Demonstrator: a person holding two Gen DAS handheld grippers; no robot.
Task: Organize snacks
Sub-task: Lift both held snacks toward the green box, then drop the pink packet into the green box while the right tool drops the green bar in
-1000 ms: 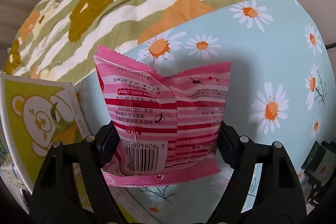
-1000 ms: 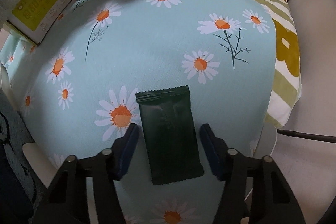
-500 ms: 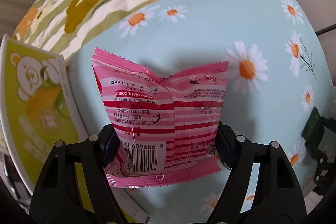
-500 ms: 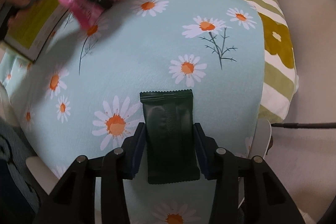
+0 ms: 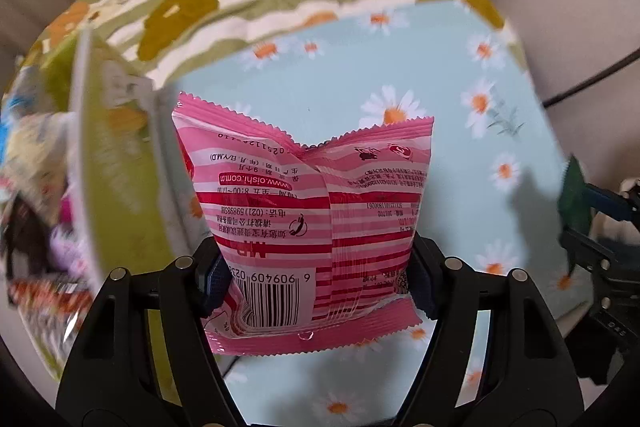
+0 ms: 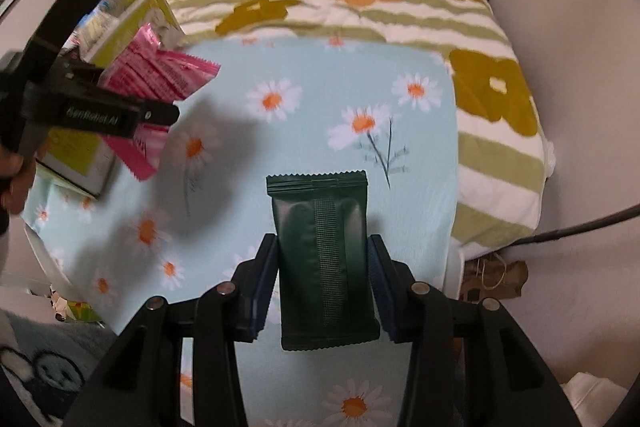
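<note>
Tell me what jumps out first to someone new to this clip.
The pink striped snack packet fills the left wrist view, pinched in the closing left gripper near the yellow-green box. In the right wrist view, the dark green packet is clamped in the right gripper above the daisy-print cloth.

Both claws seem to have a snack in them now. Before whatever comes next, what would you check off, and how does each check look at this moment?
1. Right gripper has the dark green packet clamped between its pads: ok.
2. Left gripper holds the pink striped packet: ok, jaws closing tighter on it.
3. Green packet lifted off the daisy cloth: looks ok, it hangs above the cloth.
4. Yellow-green box open to receive snacks: cannot tell, blurred.
5. The two grippers apart from each other: ok.
6. Pink packet uncrushed: not ok, its top is pinched inward.
</note>
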